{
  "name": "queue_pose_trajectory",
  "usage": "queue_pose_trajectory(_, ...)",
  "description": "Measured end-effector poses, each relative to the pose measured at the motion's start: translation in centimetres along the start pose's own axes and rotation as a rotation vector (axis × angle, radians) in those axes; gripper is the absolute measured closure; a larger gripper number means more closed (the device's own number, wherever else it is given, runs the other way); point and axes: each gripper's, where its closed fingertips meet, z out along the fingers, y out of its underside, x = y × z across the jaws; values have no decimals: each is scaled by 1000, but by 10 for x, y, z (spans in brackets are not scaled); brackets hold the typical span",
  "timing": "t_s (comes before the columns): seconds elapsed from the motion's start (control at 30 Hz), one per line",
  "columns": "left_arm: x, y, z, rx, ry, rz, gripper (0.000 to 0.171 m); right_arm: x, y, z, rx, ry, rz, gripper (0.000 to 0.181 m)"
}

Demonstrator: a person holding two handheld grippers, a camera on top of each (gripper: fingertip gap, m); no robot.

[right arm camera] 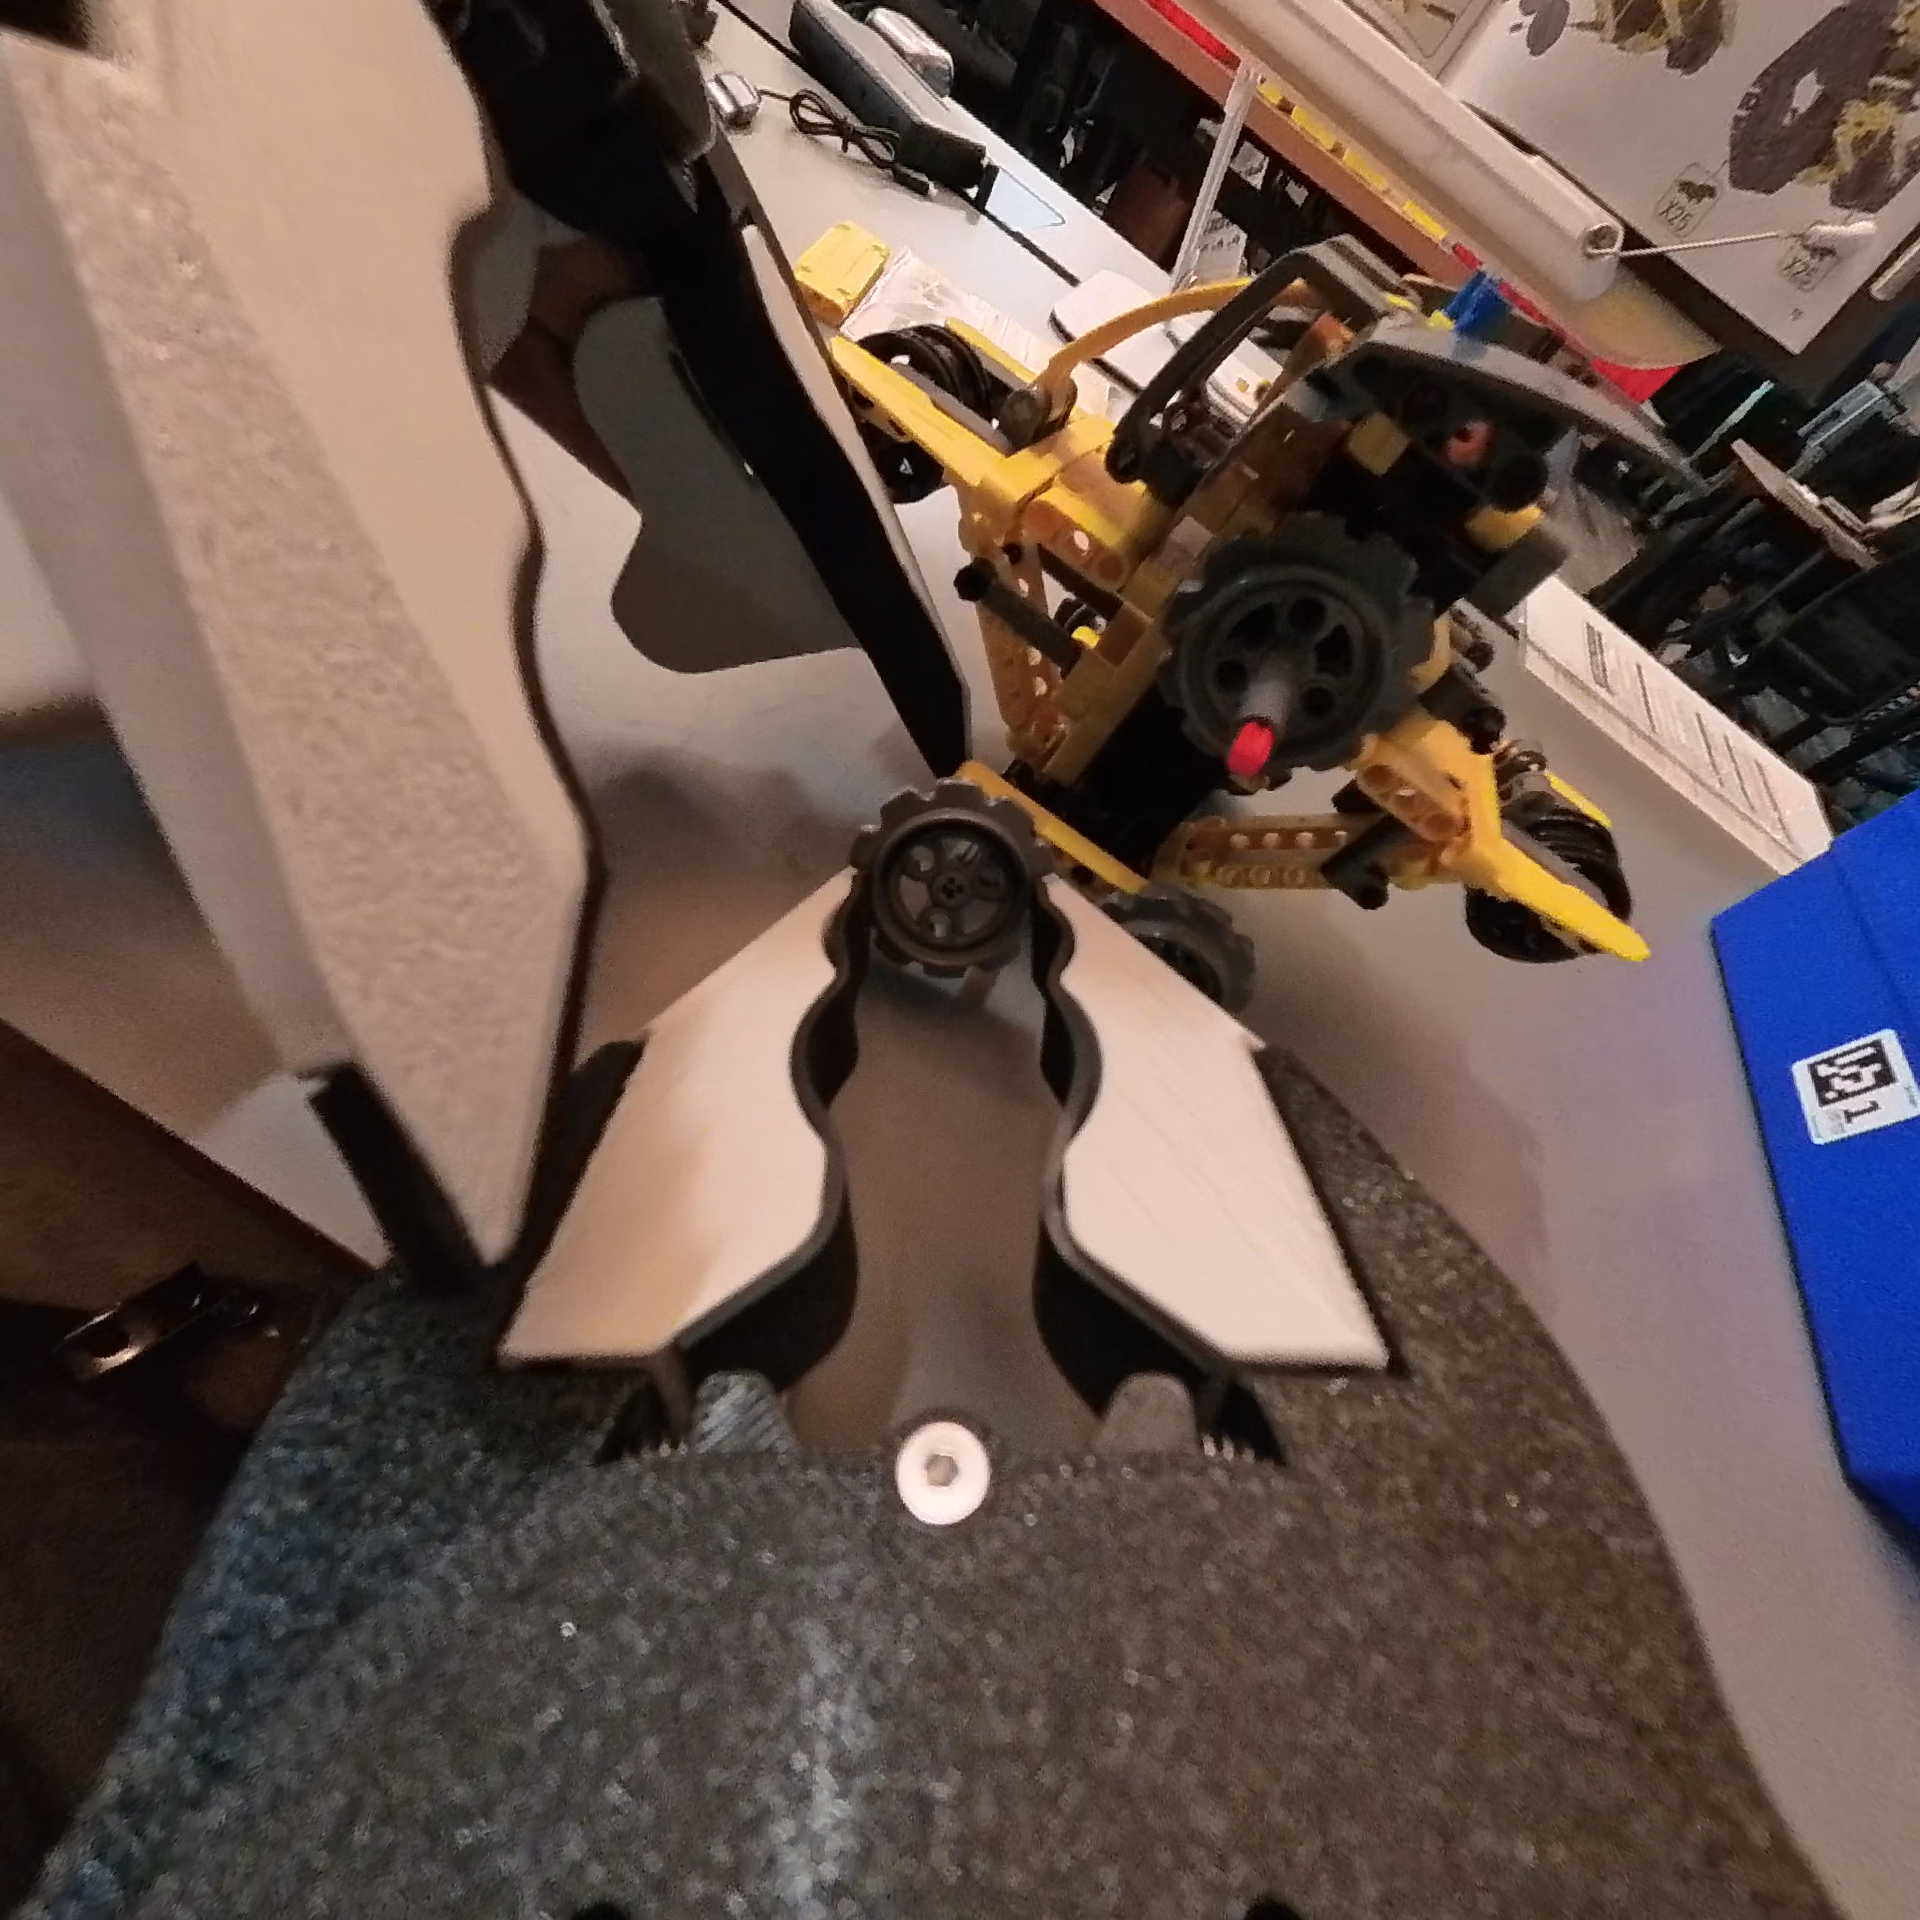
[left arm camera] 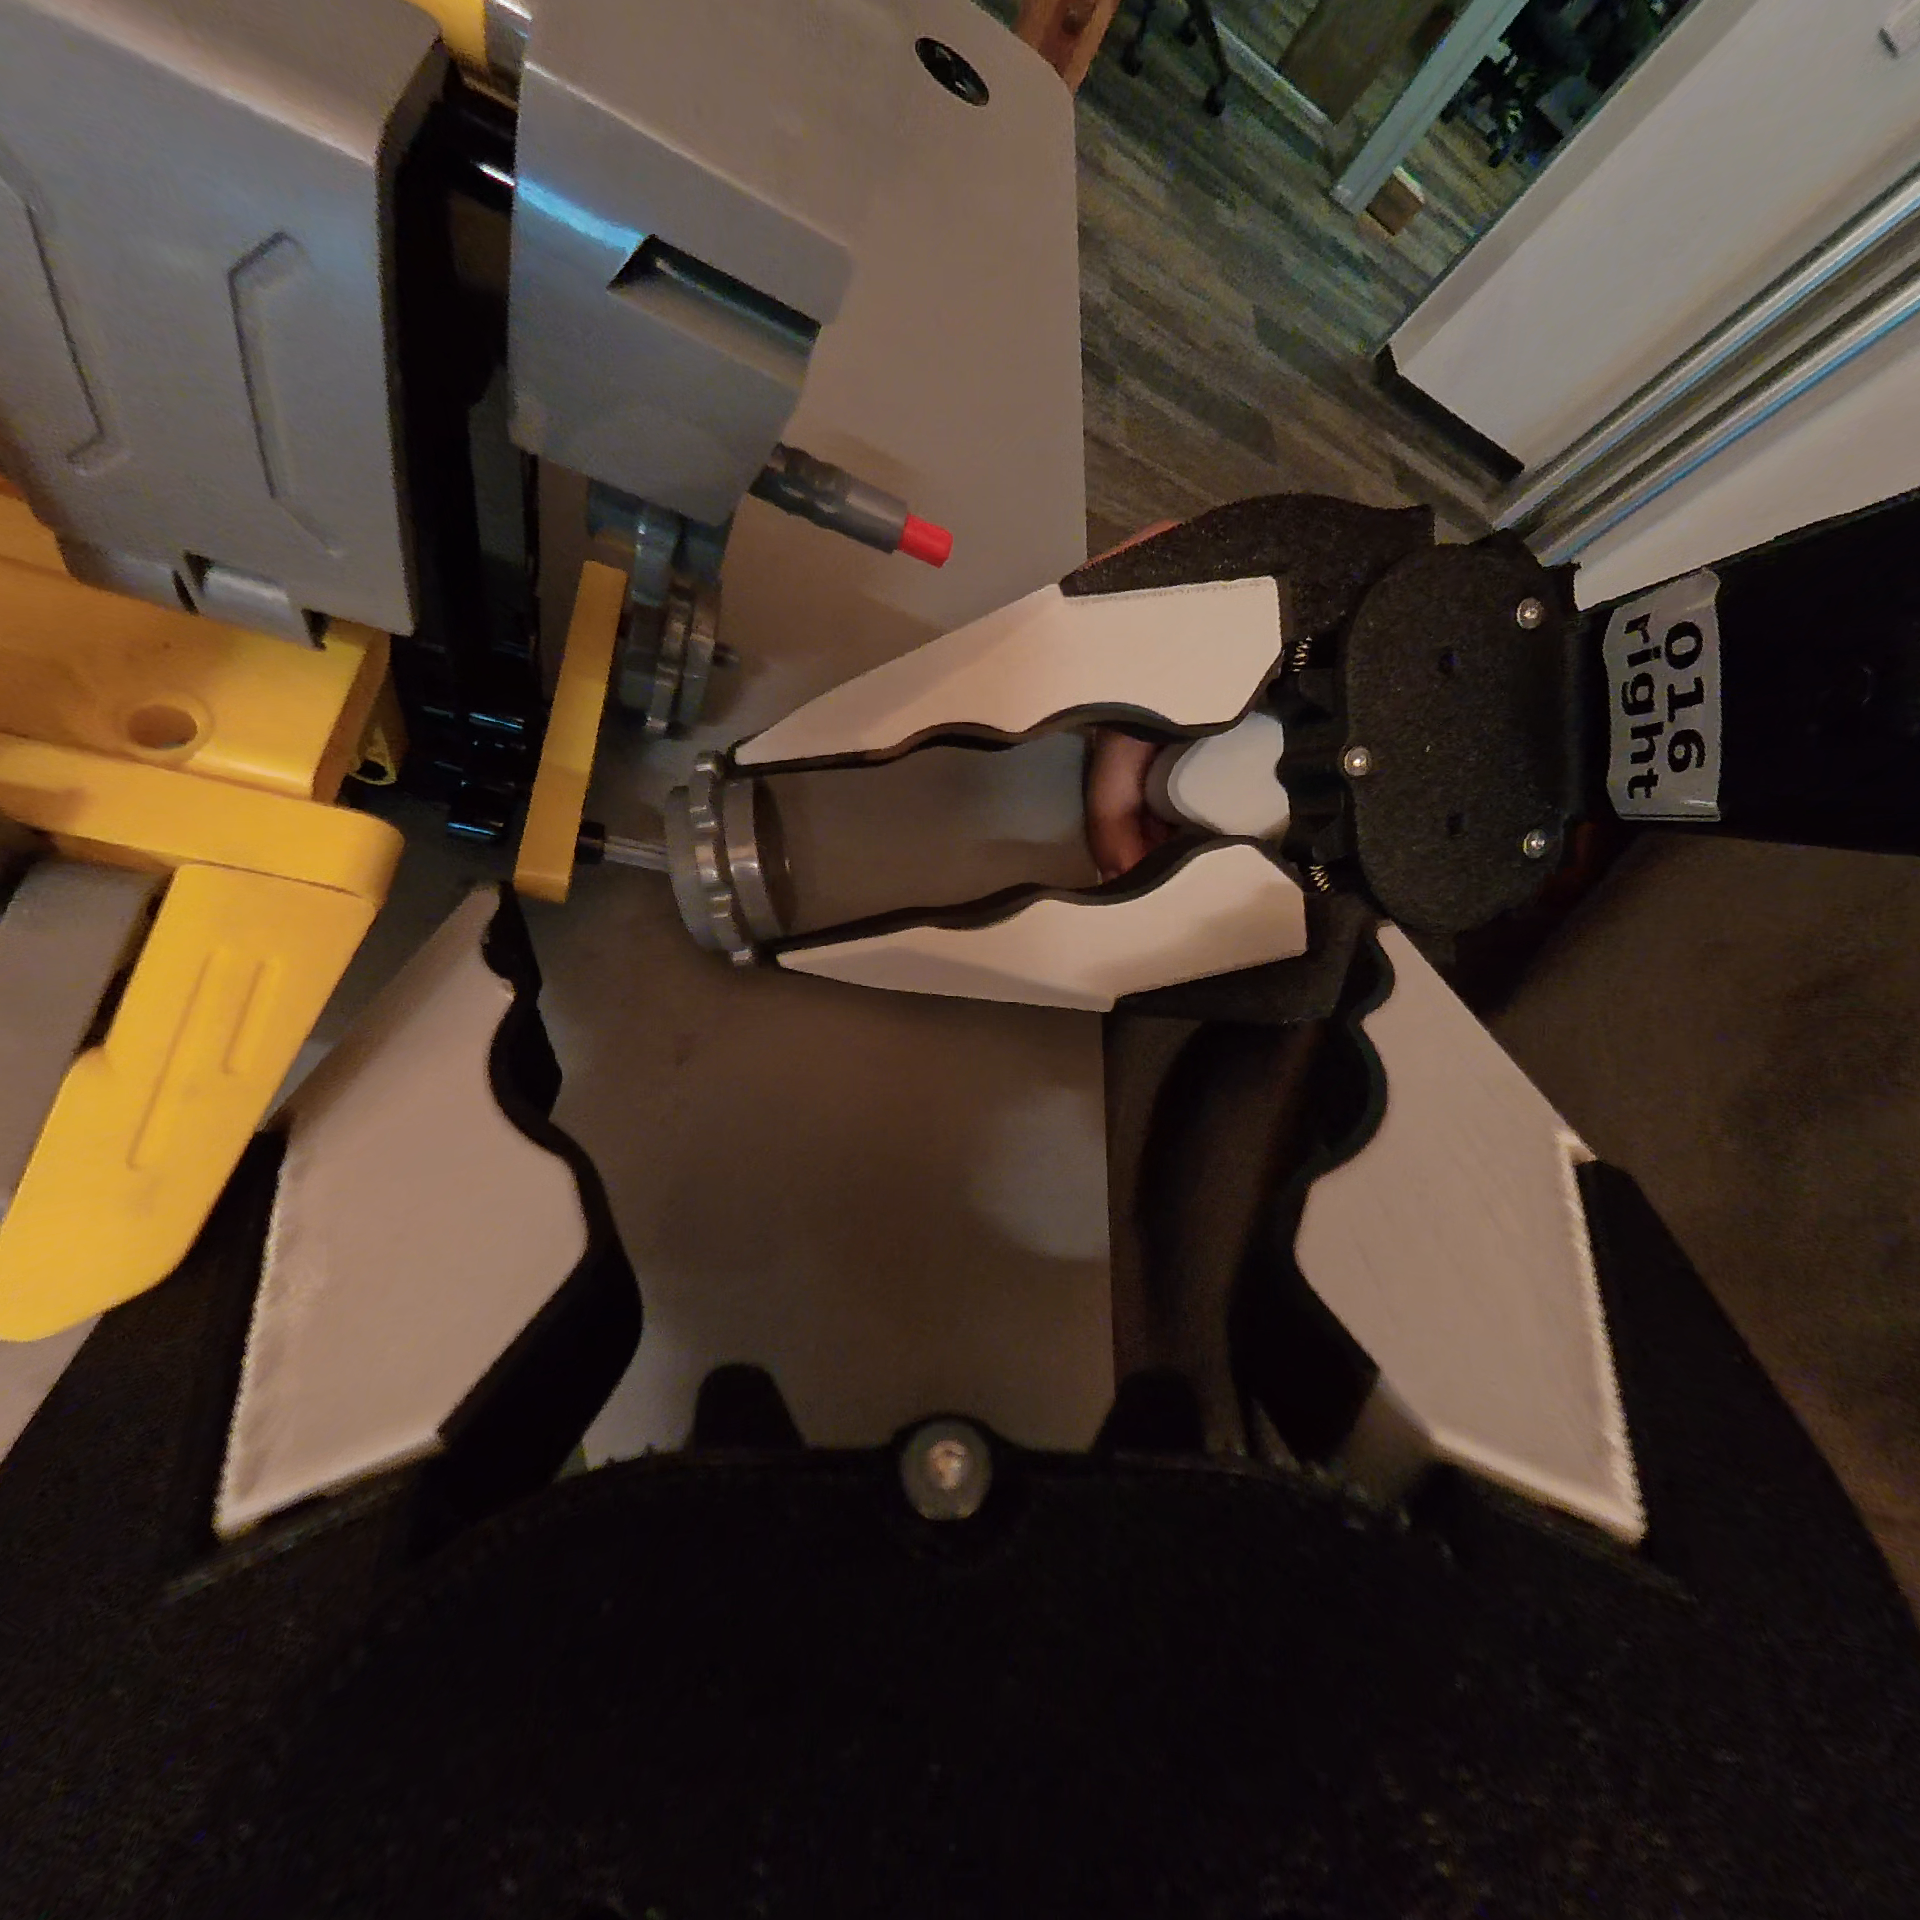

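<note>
A yellow, grey and black brick-built toy vehicle [left arm camera: 208, 790] fills the upper left of the left wrist view. In the right wrist view it [right arm camera: 1081, 520] stands tilted on the grey table [right arm camera: 1455, 1195]. My right gripper [right arm camera: 945, 935] is shut on a small dark grey wheel [right arm camera: 945, 888]. It holds the wheel [left arm camera: 717, 862] close to a thin axle on the vehicle's yellow side. My left gripper [left arm camera: 930, 935] is wide open with nothing between its fingers. Its left finger [left arm camera: 416, 1195] lies against the vehicle. A red-tipped axle [left arm camera: 925, 540] sticks out above the wheel.
A blue box [right arm camera: 1829, 1091] with a white label sits on the right. Cables, yellow parts and a printed sheet [right arm camera: 1662, 707] lie farther back on the table. The table edge [left arm camera: 1086, 727] runs past the right gripper [left arm camera: 764, 857], with wood floor [left arm camera: 1247, 312] beyond.
</note>
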Motion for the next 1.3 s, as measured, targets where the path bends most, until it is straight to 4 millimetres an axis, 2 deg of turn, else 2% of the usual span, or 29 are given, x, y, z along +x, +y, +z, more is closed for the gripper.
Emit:
queue_pose_trajectory(0.27, -1, 0, 0, 6, -7, -6, 26, 0, 0, 0, -18, 21, -60, 151)
queue_pose_trajectory(0.5, 0, -2, -1, 24, 14, -18, 28, 0, -2, -1, -16, 89, -304, 152)
queue_pose_trajectory(0.6, -2, -2, -3, 27, 22, -26, 31, -2, -1, 0, -22, 78, -334, 149)
queue_pose_trajectory(0.77, -13, -3, -6, 52, 4, -93, 55, -3, 2, 0, -42, -8, -214, 151)
queue_pose_trajectory(0.83, -9, 1, -6, 36, 52, -125, 85, -3, 4, 1, -46, -32, -170, 151)
queue_pose_trajectory(0.87, -5, 1, -5, 46, 89, -141, 90, -3, 4, 1, -44, -39, -160, 151)
queue_pose_trajectory(1.03, -11, 5, 0, 44, 47, -190, 97, -2, 3, 1, -42, -34, -168, 151)
queue_pose_trajectory(1.3, -28, 2, -12, 116, -71, -231, 127, -2, 3, 0, -35, -28, -179, 151)
